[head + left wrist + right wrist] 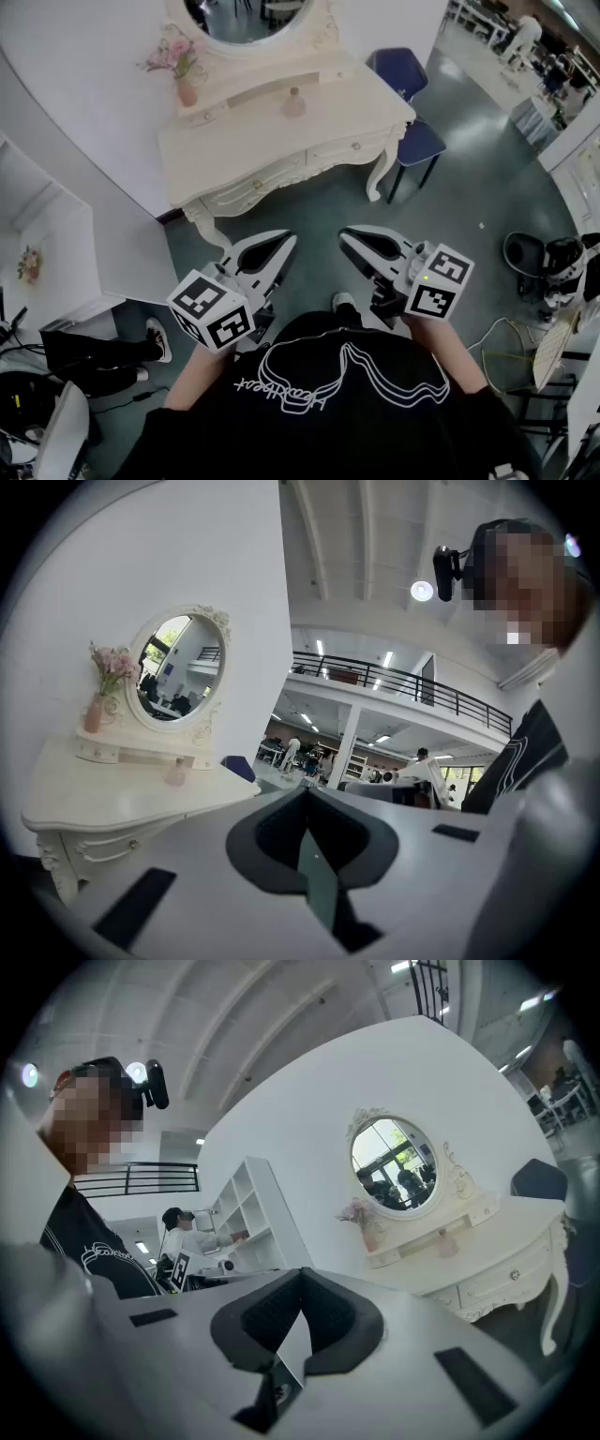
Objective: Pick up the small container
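Note:
The small container (294, 103), a pale pink bottle, stands upright on the cream dressing table (272, 141), below the oval mirror. It also shows as a small container (176, 775) in the left gripper view and as a small container (447, 1241) far off in the right gripper view. My left gripper (284, 241) and right gripper (348, 235) are held side by side close to my chest, well short of the table. Both point toward it. Each has its jaws shut with nothing between them, as seen at the left gripper (306, 801) and the right gripper (300, 1276).
A pink vase with flowers (186, 86) stands at the table's left. A blue chair (412, 139) sits to the right of the table. White shelving (42, 244) lines the left wall. A person's legs (112, 354) and gear lie at the left, with more equipment (553, 272) at the right.

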`<state>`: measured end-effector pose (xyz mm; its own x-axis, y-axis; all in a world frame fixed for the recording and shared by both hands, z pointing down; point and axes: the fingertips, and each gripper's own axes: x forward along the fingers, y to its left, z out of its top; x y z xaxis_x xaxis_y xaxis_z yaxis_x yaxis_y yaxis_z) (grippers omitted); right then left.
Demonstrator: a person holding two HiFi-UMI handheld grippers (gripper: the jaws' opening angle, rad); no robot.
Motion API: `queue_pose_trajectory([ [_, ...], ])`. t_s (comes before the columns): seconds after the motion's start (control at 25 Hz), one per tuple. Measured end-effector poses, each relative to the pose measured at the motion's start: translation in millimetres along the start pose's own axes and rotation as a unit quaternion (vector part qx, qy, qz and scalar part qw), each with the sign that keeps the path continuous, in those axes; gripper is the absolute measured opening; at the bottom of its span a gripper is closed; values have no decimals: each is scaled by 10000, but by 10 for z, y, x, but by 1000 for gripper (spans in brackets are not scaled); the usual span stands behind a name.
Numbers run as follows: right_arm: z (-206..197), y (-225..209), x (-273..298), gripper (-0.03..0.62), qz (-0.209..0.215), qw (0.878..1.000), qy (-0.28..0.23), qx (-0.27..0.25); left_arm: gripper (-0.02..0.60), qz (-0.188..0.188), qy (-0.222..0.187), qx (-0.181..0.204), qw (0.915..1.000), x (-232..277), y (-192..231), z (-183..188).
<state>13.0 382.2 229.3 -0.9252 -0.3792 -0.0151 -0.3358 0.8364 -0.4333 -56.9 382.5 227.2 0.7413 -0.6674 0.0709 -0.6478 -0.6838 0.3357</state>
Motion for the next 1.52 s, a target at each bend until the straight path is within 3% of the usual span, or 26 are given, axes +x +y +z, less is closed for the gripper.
queue_pose_trajectory([
  [0.56,-93,24,140,6,-83,9999,126,66,6,143,-185,-26,9997,-234,136,31],
  [0.92,-105,-212,144,6,-68,9998,144,110,6,269,-143,55,9995,-70,241,47],
  [1.28,119,-891,627,6,249,9991,57,333,6,562,31,13,9984,360,898,150],
  [1.52,353,-1571,884,6,290,9981,78,534,6,647,154,-95,9977,929,1408,300],
])
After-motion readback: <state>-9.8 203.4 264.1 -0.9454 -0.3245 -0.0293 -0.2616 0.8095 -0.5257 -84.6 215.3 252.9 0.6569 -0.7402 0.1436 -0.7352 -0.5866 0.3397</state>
